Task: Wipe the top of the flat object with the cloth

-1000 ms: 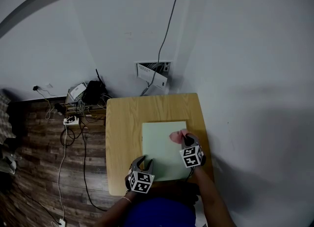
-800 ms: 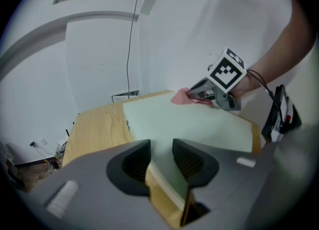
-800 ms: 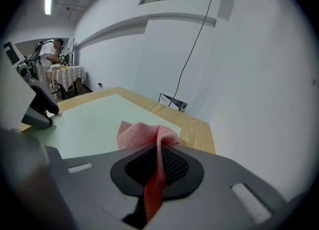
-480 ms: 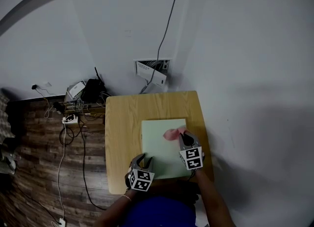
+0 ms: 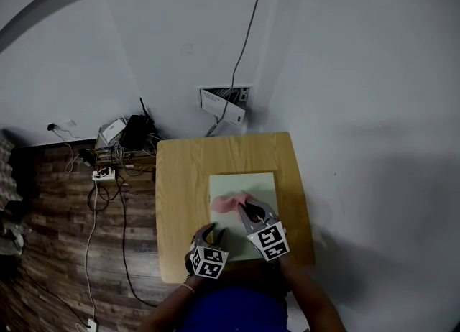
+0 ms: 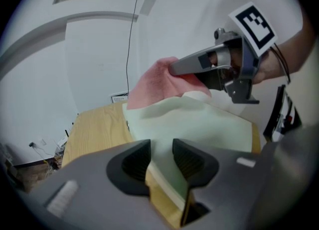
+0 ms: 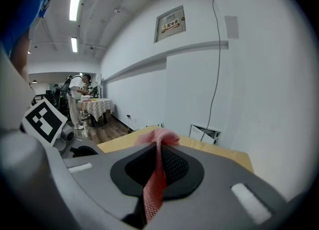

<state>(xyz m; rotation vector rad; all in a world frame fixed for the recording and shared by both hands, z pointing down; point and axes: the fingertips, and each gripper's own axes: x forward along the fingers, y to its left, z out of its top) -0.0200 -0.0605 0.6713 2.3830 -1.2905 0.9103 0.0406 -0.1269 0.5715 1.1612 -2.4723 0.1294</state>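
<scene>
While the person stands at the near edge of a small wooden table (image 5: 180, 172), a tangle of cables and a power strip (image 5: 105, 176) lie on the plank floor off to the left, by the wall. Behind the table, an open wall panel (image 5: 224, 104) has a cable running up the white wall.

On the near left, the left gripper (image 5: 208, 236) sits low at the table's front edge. Its jaws stand apart, and the near left corner of the pale green flat board (image 5: 248, 183) pokes into the gap between them. From the left gripper view (image 6: 160, 157), I cannot tell whether the pads actually press on it.

The board (image 6: 199, 119) lies flat on the right half of the table. A pink cloth (image 5: 226, 201) rests bunched on its top, near the left edge.

Just right of the cloth, the right gripper (image 5: 248, 212) reaches in over the board. Its jaws are pressed together on the cloth (image 7: 157, 137), with a strip of fabric running down between the pads (image 7: 174, 167).
</scene>
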